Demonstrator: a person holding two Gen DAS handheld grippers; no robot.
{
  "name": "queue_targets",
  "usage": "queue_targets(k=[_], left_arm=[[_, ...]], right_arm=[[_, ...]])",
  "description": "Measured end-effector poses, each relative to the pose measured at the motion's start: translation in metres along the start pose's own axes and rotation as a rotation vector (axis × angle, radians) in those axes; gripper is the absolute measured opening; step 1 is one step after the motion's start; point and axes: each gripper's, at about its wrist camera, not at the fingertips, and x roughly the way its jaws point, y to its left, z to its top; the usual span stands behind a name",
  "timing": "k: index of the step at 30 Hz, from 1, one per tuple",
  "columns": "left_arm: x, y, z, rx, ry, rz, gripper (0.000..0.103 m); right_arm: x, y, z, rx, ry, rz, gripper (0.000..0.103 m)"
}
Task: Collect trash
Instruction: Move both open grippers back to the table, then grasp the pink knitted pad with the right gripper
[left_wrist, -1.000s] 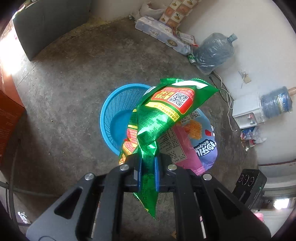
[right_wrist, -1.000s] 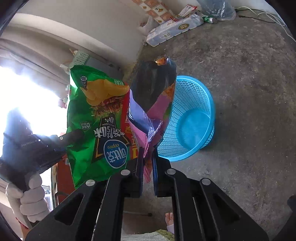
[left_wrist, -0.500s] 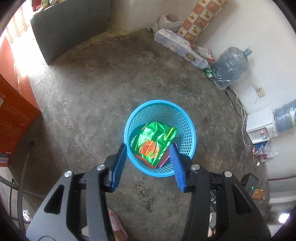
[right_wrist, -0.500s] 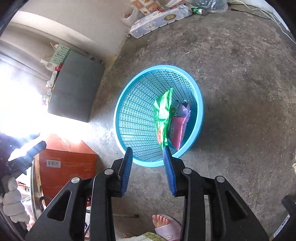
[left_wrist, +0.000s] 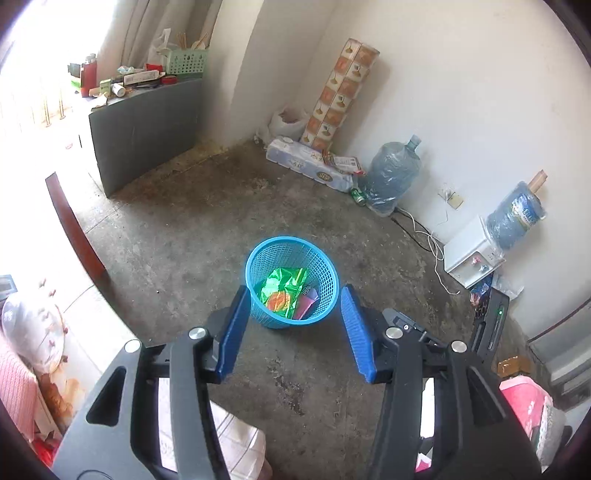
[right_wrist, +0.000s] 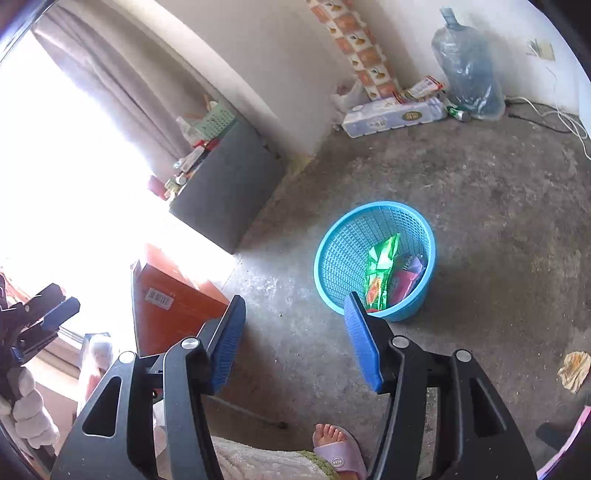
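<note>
A blue mesh basket (left_wrist: 325, 269) stands on the concrete floor; it also shows in the right wrist view (right_wrist: 340, 247). Inside it lie a green snack bag (left_wrist: 282, 291) (right_wrist: 382, 273) and a pink-purple snack bag (left_wrist: 306, 301) (right_wrist: 406, 277). My left gripper (left_wrist: 295, 295) is open and empty, high above and nearer than the basket. My right gripper (right_wrist: 295, 302) is open and empty, above the floor left of the basket. The left gripper (right_wrist: 40, 321) also shows at the far left of the right wrist view.
A crumpled yellowish wrapper (right_wrist: 574, 369) lies on the floor at right. A grey cabinet (left_wrist: 144, 129), an orange box (right_wrist: 170, 299), toilet-paper packs (left_wrist: 310, 166), water jugs (left_wrist: 391, 177), a white dispenser (left_wrist: 472, 254) and cables line the walls. A sandalled foot (right_wrist: 338, 448) is below.
Both grippers let go of the snack bags, which dropped into the basket. Since then both grippers have risen and pulled back, jaws opened wider.
</note>
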Motion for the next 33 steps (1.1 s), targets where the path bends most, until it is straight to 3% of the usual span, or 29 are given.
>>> queue_targets(k=[8,16,22,25,28,31,33], left_arm=[[-0.129,0.055,-0.097,-0.025,-0.136,0.158,0.063],[-0.221,0.127,-0.18,-0.227,-0.254,0.299,0.064],[-0.256,0.162,-0.209,-0.301,-0.31,0.335,0.064],[-0.265,0.178,-0.212,-0.336,-0.325,0.323,0.064],[-0.269,0.191,-0.213,-0.347,-0.32,0.321,0.064],[-0.263,0.2,-0.209,-0.355,-0.304,0.313,0.064],[-0.261,0.206,-0.209,-0.361,-0.29,0.31,0.064]], right_arm=[[-0.036,0.098,-0.037,-0.238,0.079,0.144,0.069],[-0.003,0.2,-0.095,-0.306,0.327,0.36,0.071],[0.026,0.268,-0.132,-0.361,0.476,0.421,0.071],[0.038,0.289,-0.133,-0.345,0.491,0.445,0.071],[0.05,0.312,-0.128,-0.392,0.459,0.415,0.071],[0.059,0.344,-0.133,-0.542,0.411,0.364,0.072],[0.067,0.363,-0.137,-0.672,0.388,0.348,0.083]])
